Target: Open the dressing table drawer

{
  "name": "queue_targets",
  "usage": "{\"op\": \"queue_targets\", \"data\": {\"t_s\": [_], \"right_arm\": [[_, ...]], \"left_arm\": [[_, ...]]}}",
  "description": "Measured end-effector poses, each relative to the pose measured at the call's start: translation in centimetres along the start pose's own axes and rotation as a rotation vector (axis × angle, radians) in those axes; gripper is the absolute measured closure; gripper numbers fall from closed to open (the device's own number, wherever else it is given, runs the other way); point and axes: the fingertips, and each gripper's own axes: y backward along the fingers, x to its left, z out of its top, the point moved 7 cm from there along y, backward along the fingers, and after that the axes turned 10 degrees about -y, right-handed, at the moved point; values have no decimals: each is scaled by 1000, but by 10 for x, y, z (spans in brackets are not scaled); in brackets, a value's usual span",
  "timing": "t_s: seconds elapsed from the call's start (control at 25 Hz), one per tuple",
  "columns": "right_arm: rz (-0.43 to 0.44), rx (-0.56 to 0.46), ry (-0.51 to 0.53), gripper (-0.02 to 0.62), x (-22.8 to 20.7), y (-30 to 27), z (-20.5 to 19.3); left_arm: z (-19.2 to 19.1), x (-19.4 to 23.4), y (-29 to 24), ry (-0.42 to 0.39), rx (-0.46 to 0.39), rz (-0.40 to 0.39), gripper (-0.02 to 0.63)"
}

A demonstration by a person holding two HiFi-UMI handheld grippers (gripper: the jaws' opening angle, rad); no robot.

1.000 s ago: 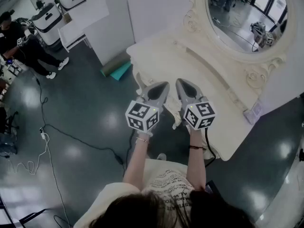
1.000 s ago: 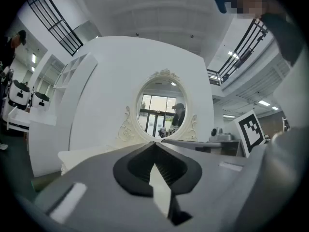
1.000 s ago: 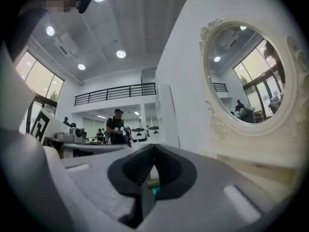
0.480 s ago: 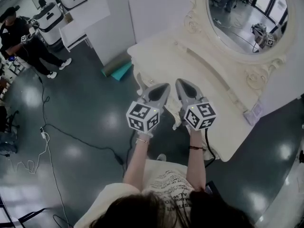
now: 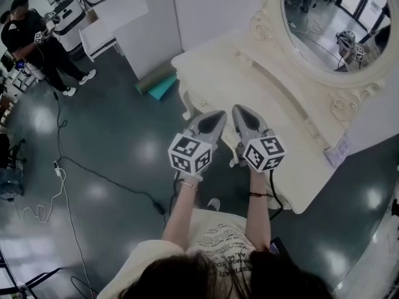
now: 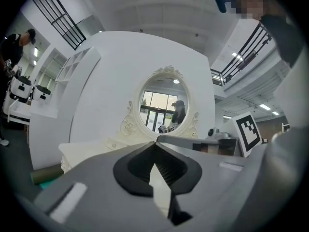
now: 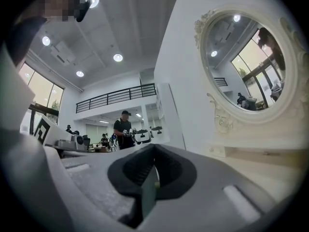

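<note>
Head view alone shows both forearms [image 5: 181, 207] reaching fwd side by side. The left gripper [image 5: 215, 113] and right gripper [image 5: 239, 108] are level w/ marker cubes [image 5: 189, 154] up and tips over the near edge of the cream dressing table [image 5: 262, 92], which spans 12 to 4 o'clock w/ its oval mirror [image 5: 330, 23] at 1-2 o'clock; the drawer front can't be seen from above. Left gripper view has that mirror head-on at 12 o'clock of the jaws, which are closed tip to tip on nothing. Right gripper view puts the mirror at 2 o'clock and a person in black [image 7: 123, 128] approx 9 o'clock, jaws likewise closed & empty.
</note>
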Motion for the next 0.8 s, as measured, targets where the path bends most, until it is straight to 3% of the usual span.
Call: {"op": "queue_targets", "data": {"t_s": [0.8], "right_arm": [[-126,7,-7,592,-15,-122,-7]], "left_arm": [[0,127,-41,20,33,-93,607]]}}
